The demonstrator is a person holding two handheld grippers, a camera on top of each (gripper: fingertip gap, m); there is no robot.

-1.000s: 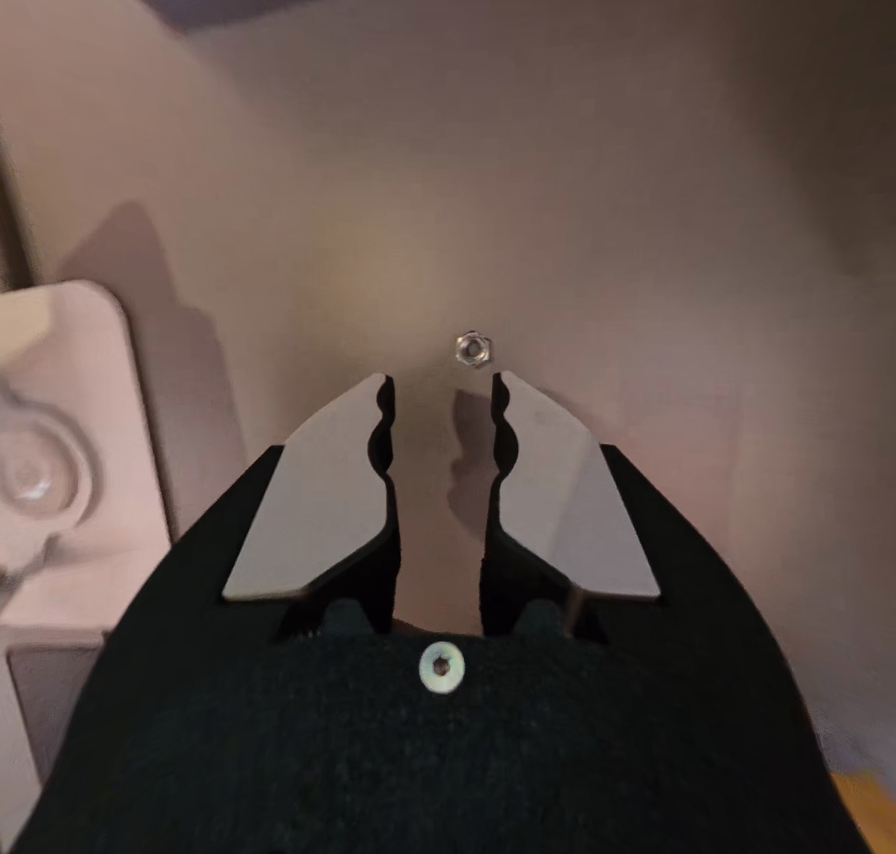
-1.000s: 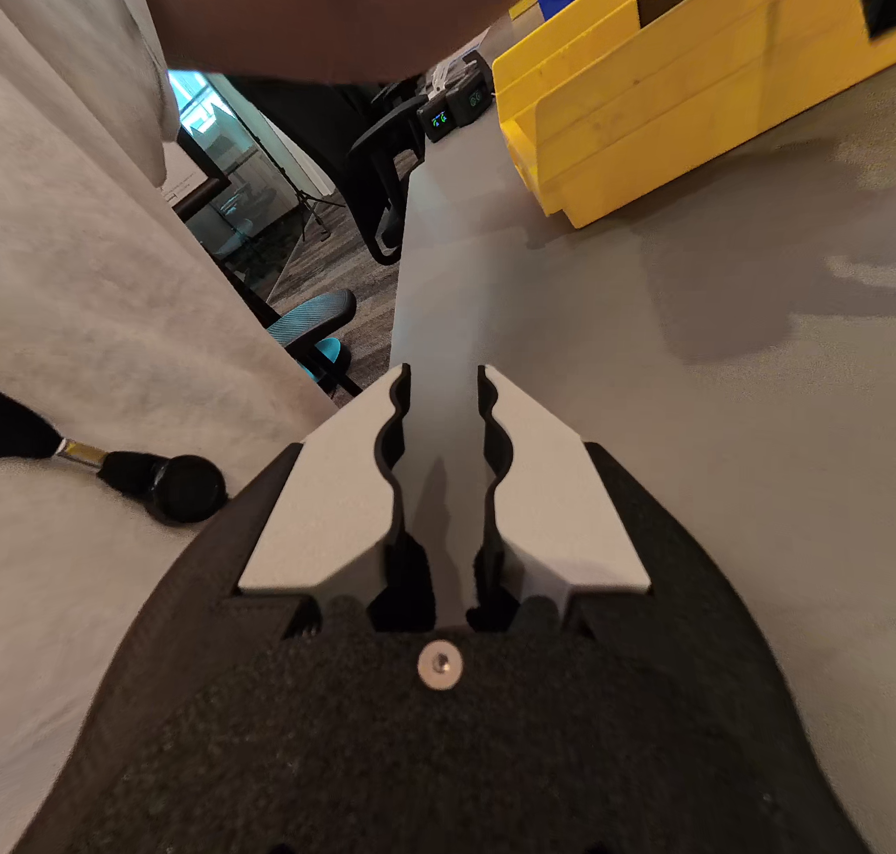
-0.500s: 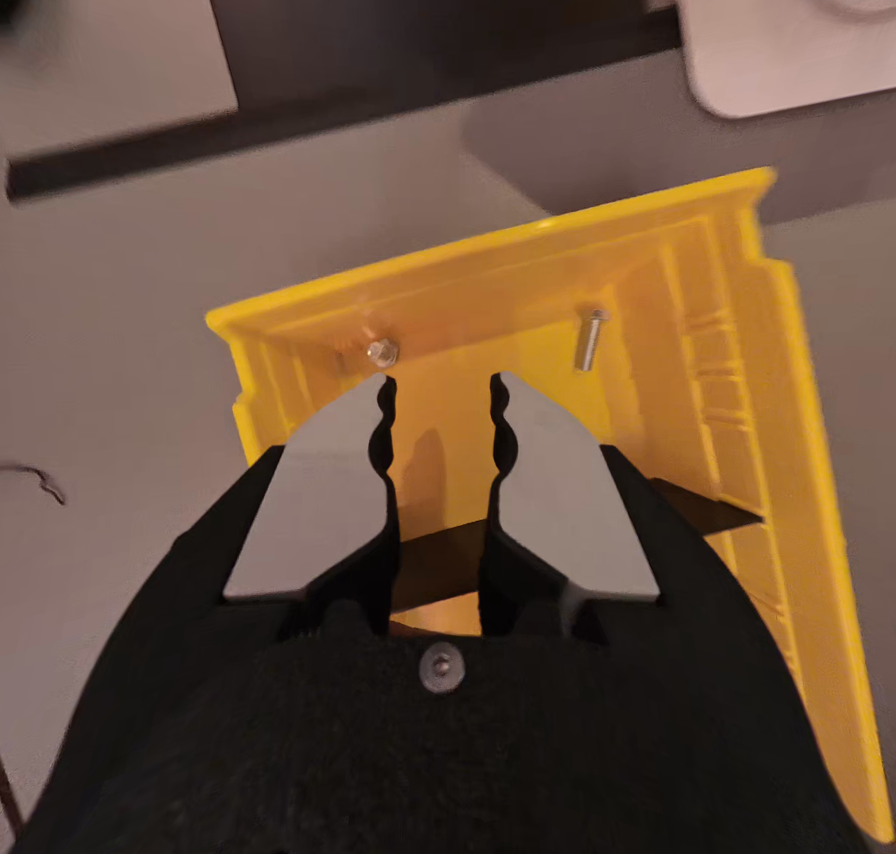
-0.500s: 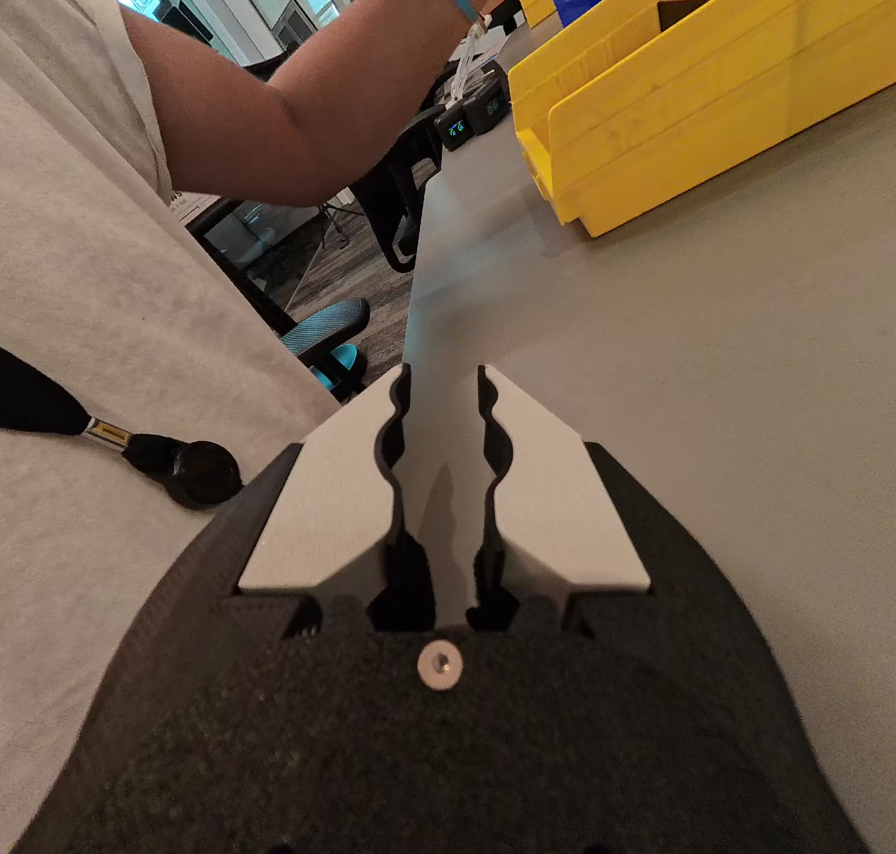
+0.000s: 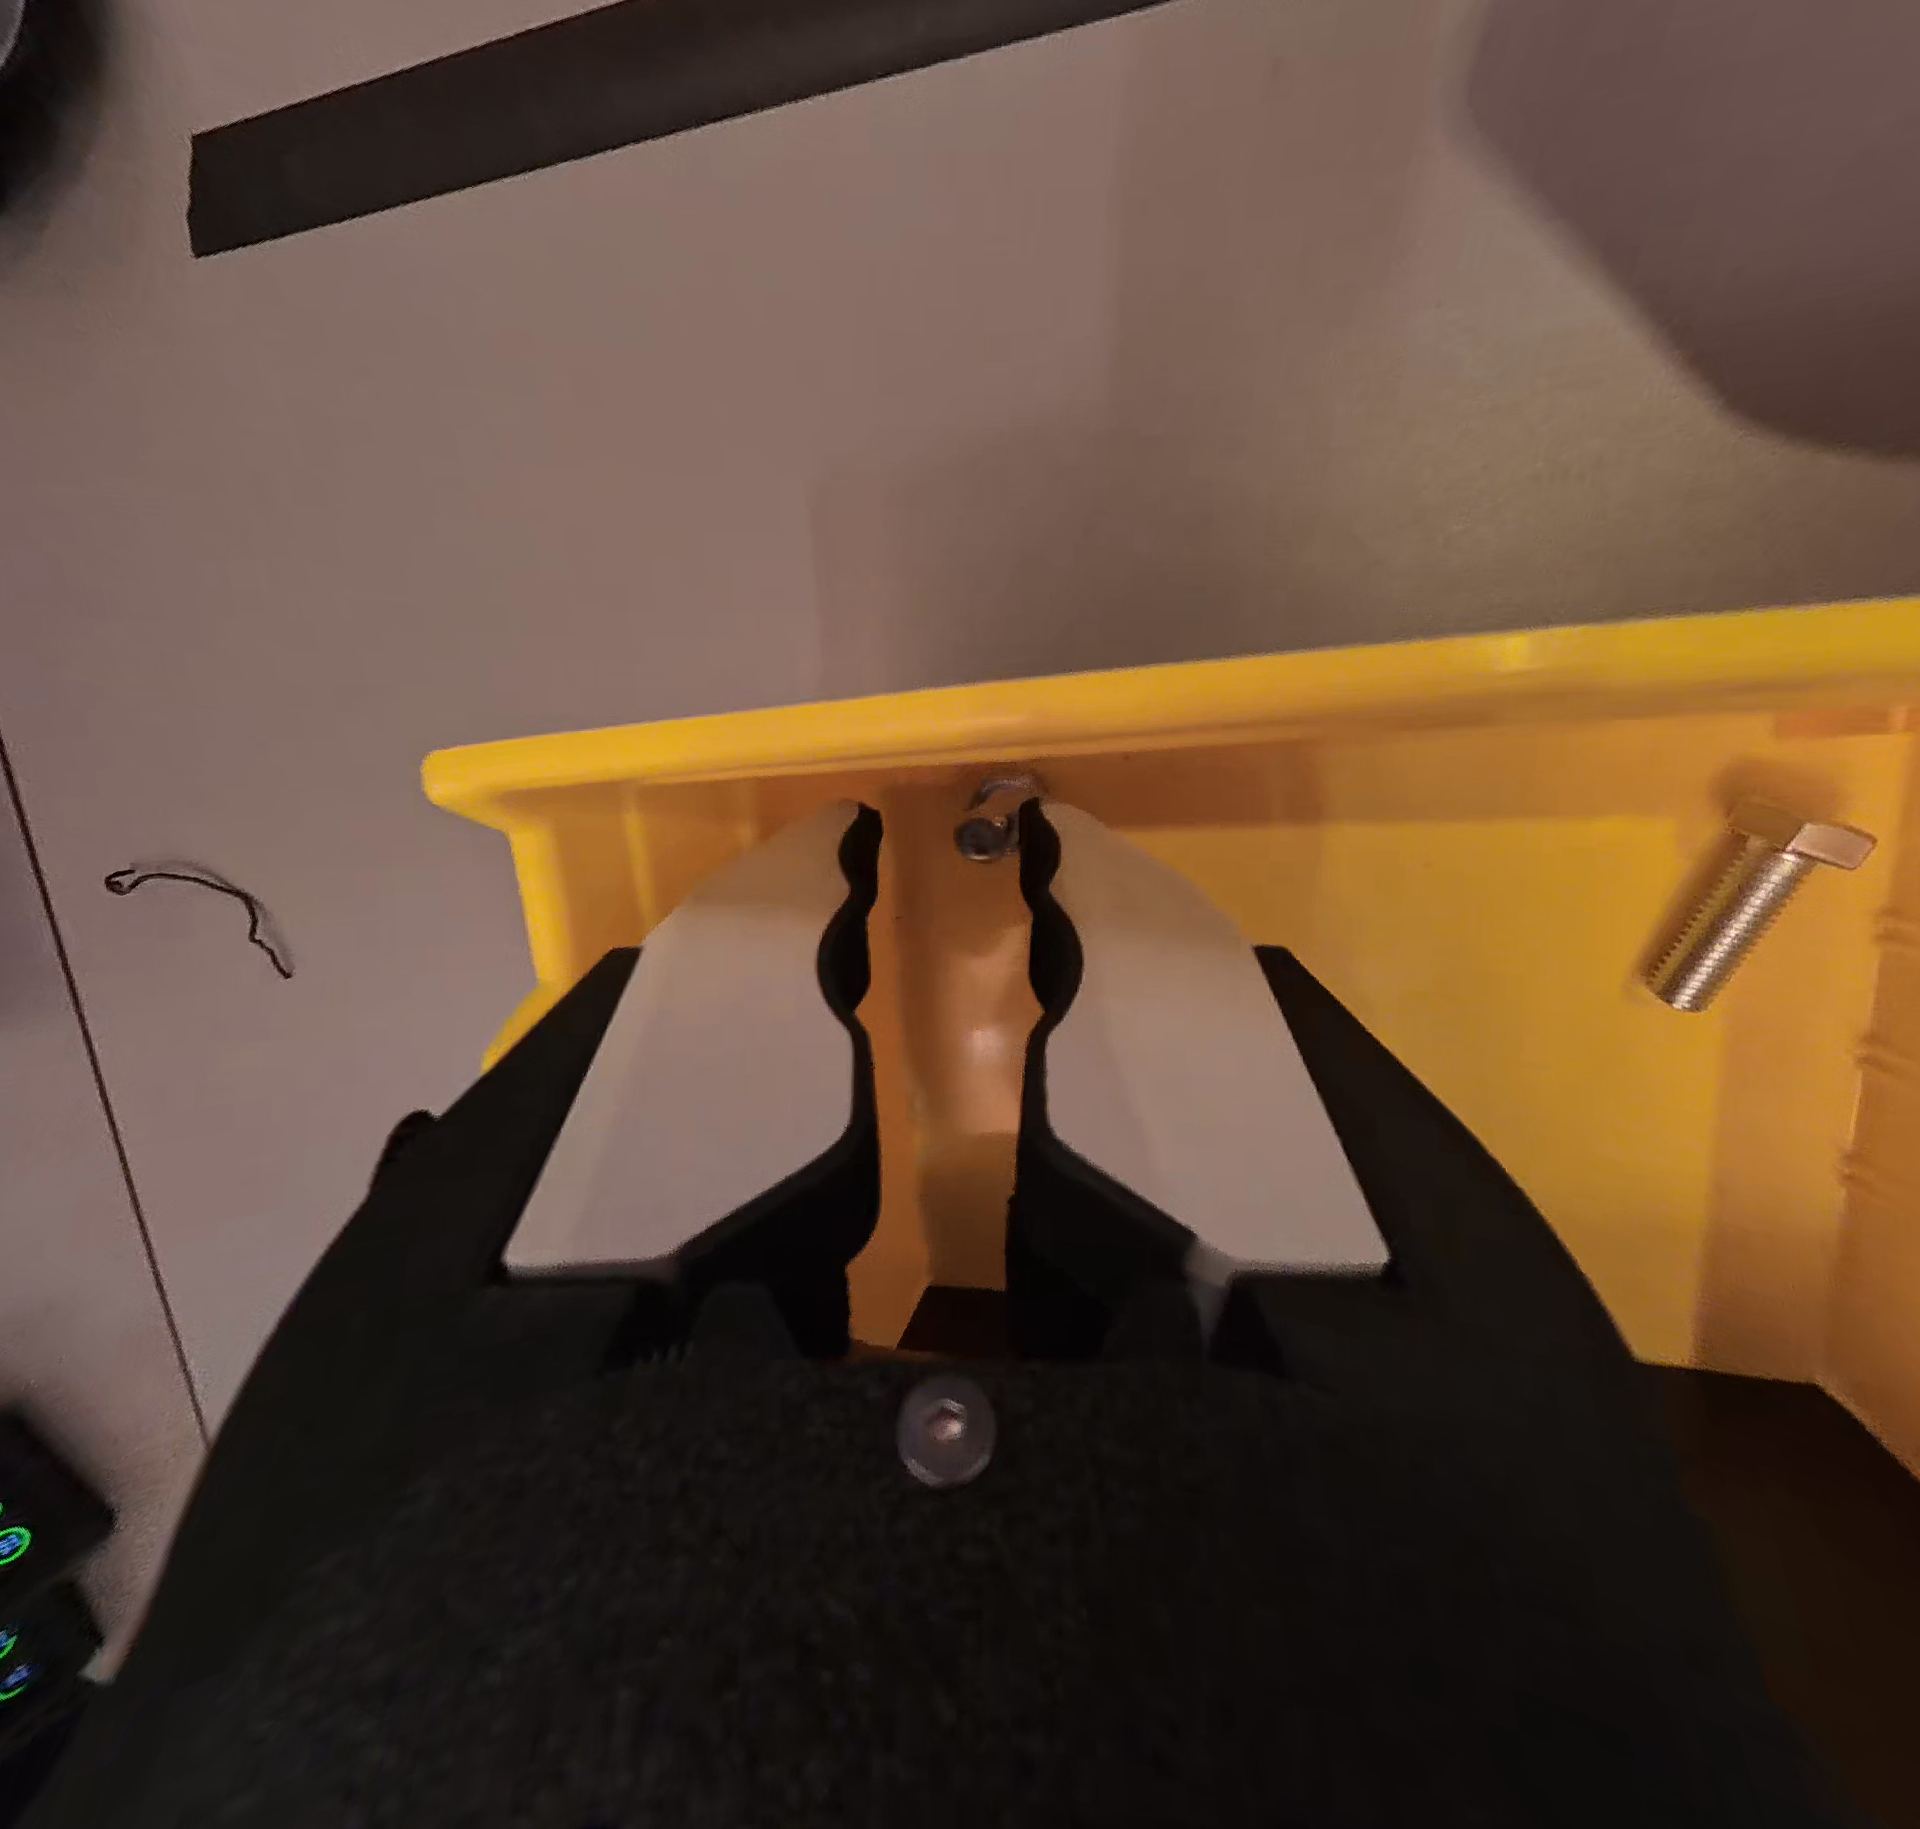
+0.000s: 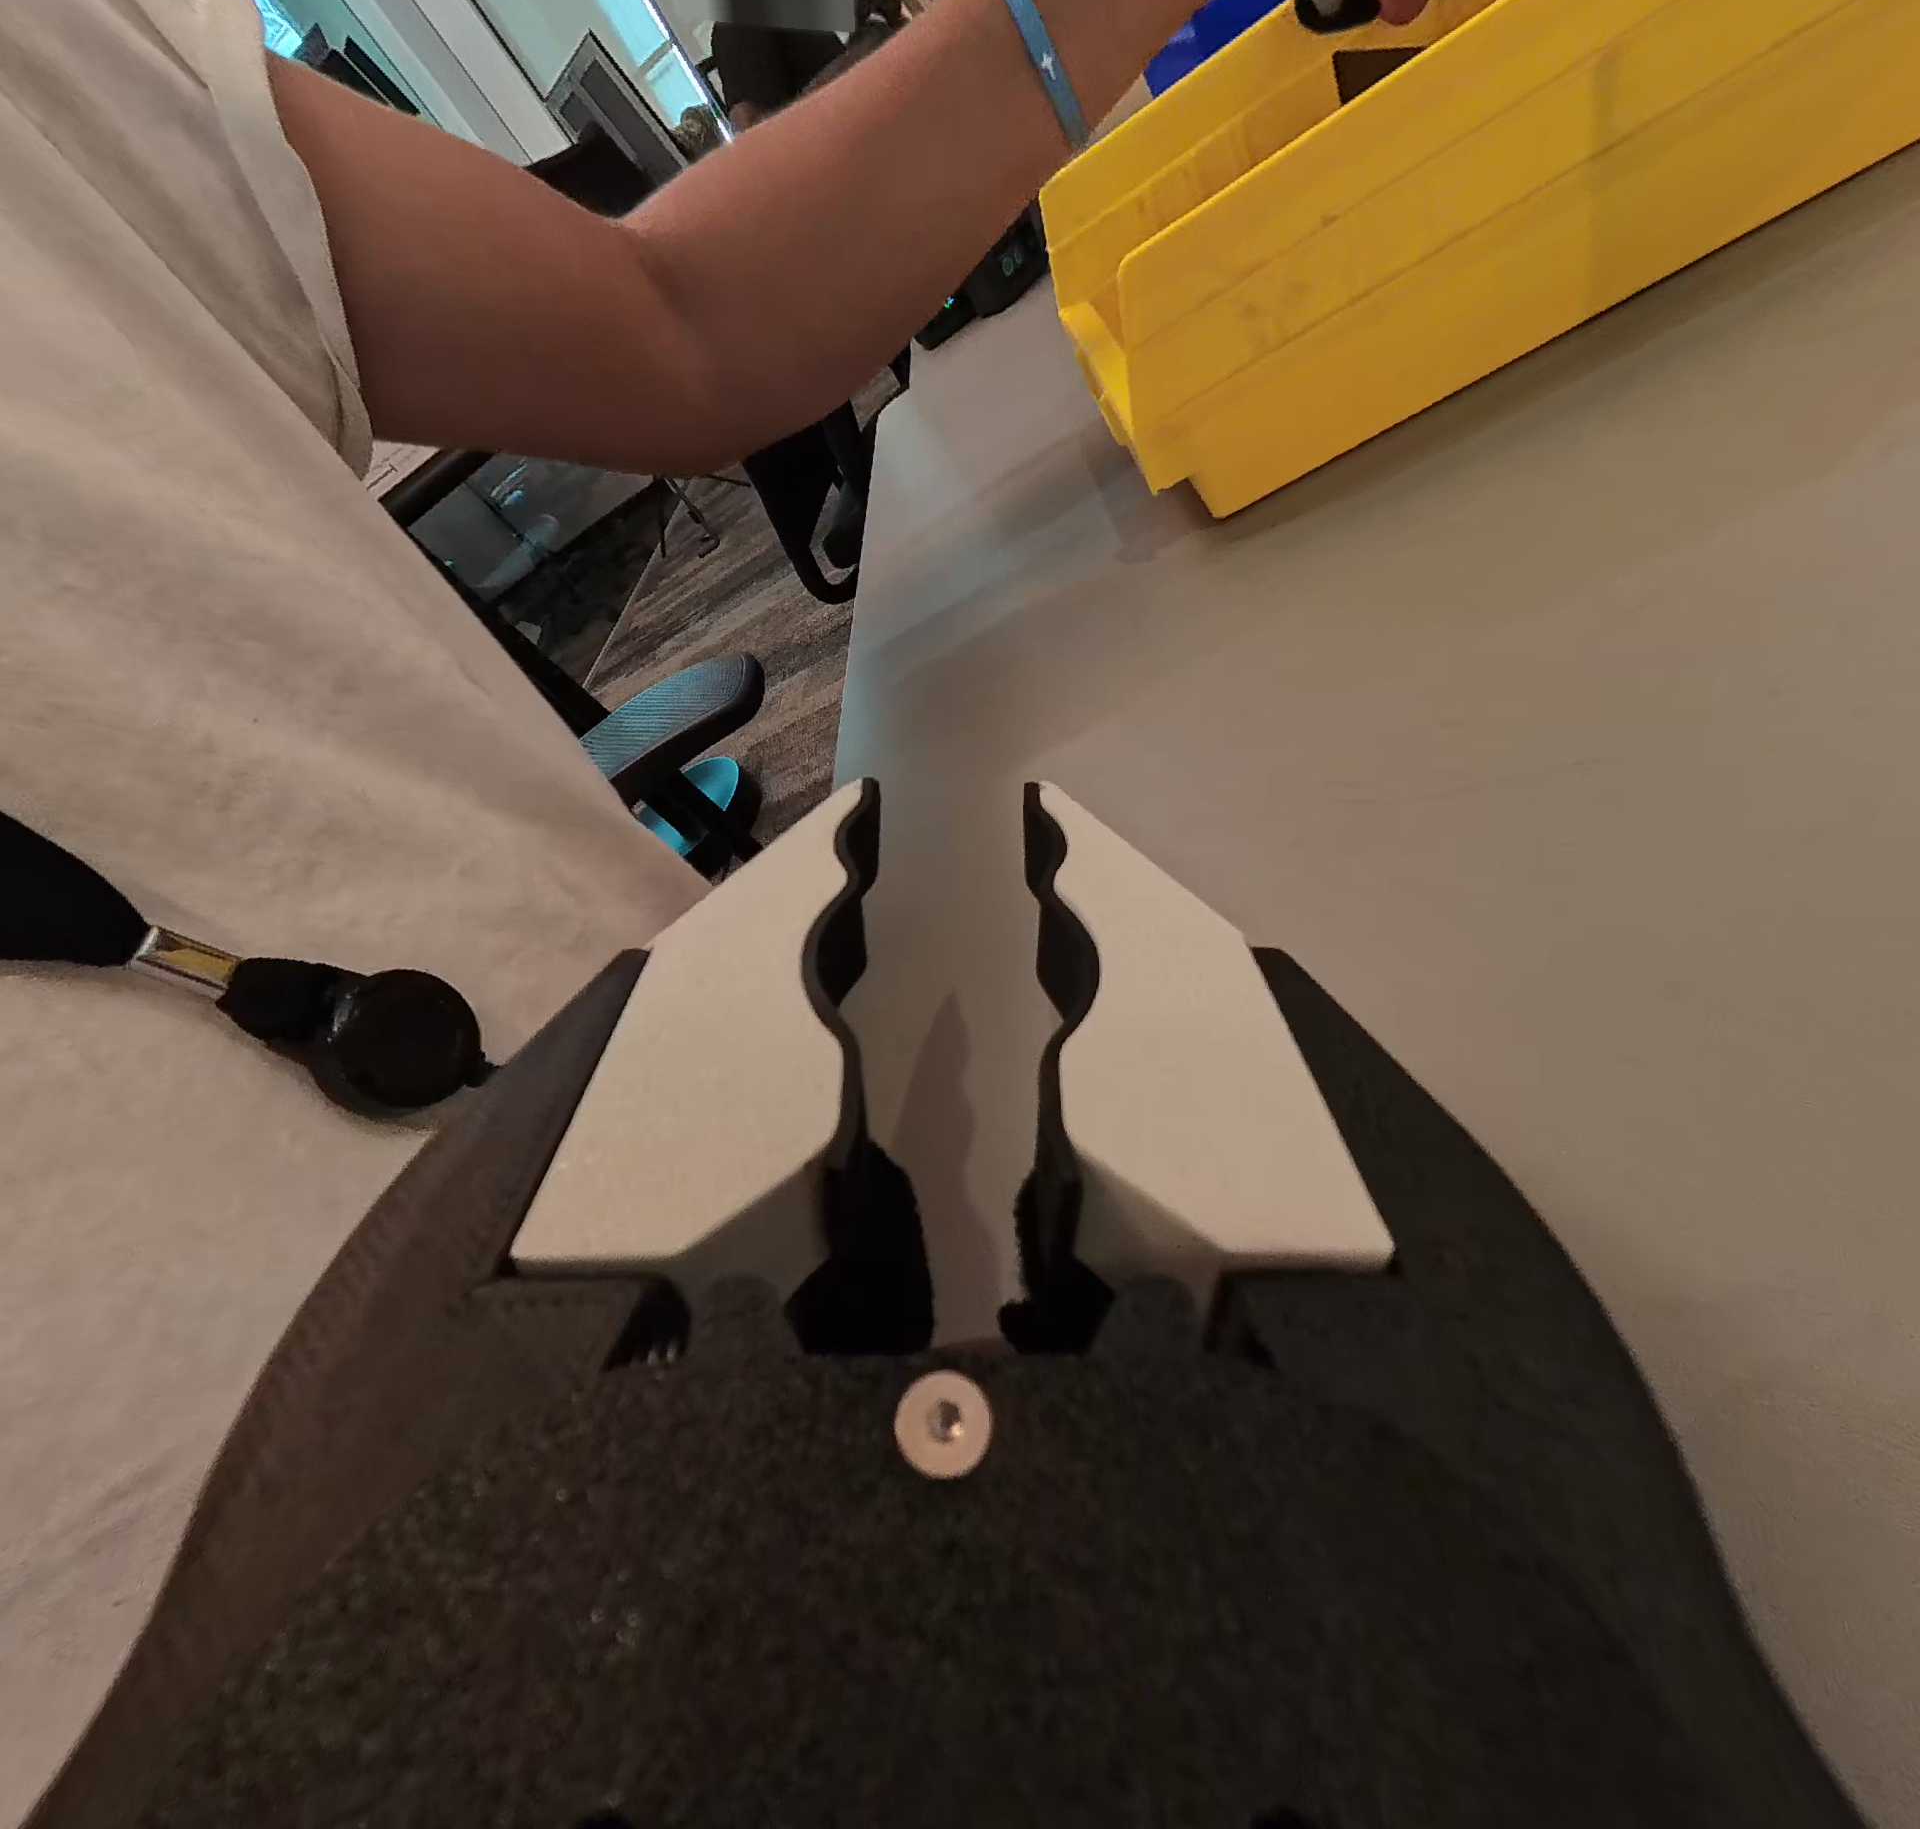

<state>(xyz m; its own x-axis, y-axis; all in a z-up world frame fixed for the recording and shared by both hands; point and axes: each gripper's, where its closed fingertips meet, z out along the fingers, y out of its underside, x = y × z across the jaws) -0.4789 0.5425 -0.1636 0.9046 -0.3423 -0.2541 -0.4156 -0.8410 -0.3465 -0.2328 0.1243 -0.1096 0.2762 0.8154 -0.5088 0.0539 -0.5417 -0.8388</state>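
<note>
Fingers of our left gripper (image 5: 951,823) stand apart inside the yellow bin (image 5: 1143,699), by its far wall, a small nut (image 5: 982,834) beside the right pad, unclamped. A bolt (image 5: 1725,922) lies toward the bin's right side. Our right gripper (image 6: 951,803) rests apart and bare over the table (image 6: 1455,792).

No readable text, label or brand; green glowing marks on dark devices (image 5: 21,1561) too blurred.

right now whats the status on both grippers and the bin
Left gripper open inside yellow bin, small nut beside its right fingertip, not clamped. Bolt lies off right. Right gripper open, empty, over table.
</note>
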